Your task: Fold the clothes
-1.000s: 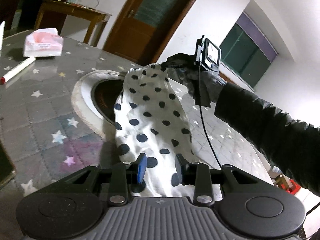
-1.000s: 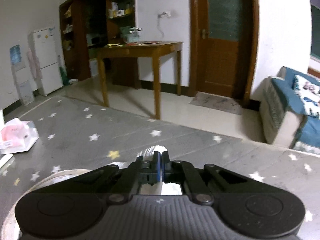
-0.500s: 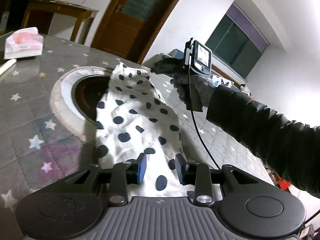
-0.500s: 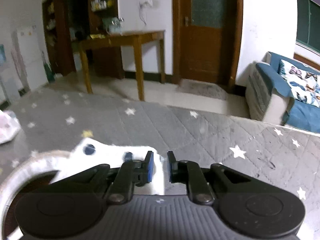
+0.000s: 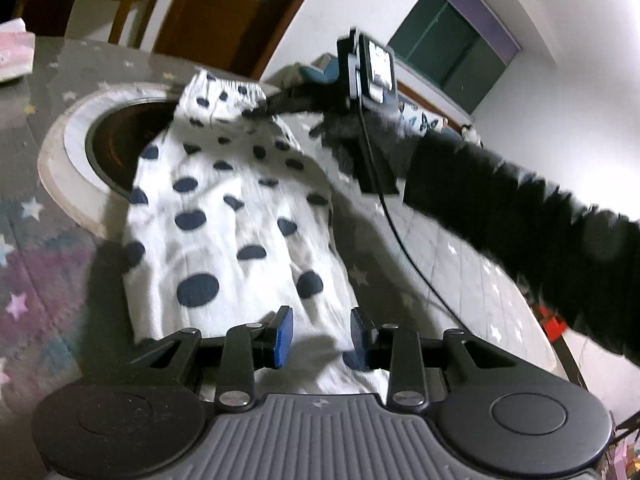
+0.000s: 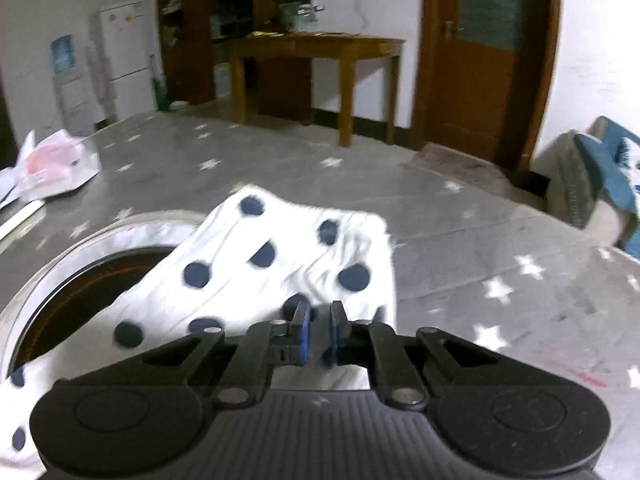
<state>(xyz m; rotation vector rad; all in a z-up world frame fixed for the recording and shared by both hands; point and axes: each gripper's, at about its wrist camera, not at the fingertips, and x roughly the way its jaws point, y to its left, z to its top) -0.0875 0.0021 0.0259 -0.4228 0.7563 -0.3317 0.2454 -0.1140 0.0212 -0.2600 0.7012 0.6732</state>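
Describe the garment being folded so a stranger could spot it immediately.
Start at the grey star-patterned tabletop and find the round dark opening with a pale ring in it. The polka-dot garment lies partly over that ring's edge. It is the only white cloth with dark blue dots; the pink tissue pack nearby is plain.

Garment (image 5: 236,216): thin white cloth, matt, finely crinkled, dark dots. Counter (image 6: 460,248) cover: grey star-print sheet, faint sheen. Left hand-held gripper (image 5: 322,336): matt black plastic, ribbed body, blue pads, bare metal pivot screws. Sleeve (image 5: 520,216): black, slightly glossy. Side table (image 6: 320,46): brown wood, semi-gloss.
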